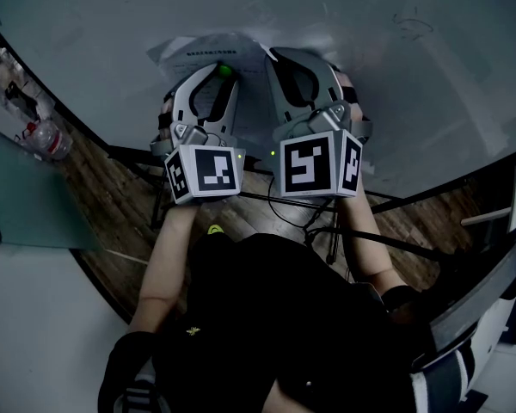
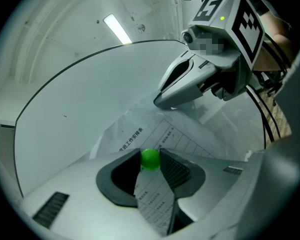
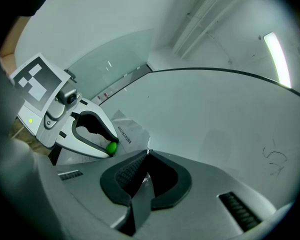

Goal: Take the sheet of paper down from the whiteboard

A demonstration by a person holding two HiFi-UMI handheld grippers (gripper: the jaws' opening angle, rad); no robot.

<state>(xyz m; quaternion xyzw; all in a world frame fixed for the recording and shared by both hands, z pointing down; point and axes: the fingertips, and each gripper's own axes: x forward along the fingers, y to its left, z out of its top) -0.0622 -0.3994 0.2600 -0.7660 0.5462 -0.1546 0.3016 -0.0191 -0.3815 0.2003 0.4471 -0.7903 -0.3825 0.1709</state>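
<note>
A printed sheet of paper (image 1: 196,48) lies against the whiteboard (image 1: 387,76), held there by a small green magnet (image 1: 226,70). My left gripper (image 1: 225,69) points level at the board and is shut on that green magnet (image 2: 150,159), with the paper (image 2: 140,133) behind and below it. Just to its right, my right gripper (image 1: 271,52) is shut on the sheet's right edge. In the right gripper view the jaws (image 3: 146,154) meet on the paper's edge (image 3: 132,131), and the left gripper (image 3: 110,148) with the magnet shows beside them.
The whiteboard's dark lower frame (image 1: 430,192) runs across below my hands. Cables (image 1: 301,218) hang under the grippers above a wooden floor (image 1: 112,222). A plastic bottle (image 1: 50,140) and clutter sit at the far left next to a grey-green panel (image 1: 26,200).
</note>
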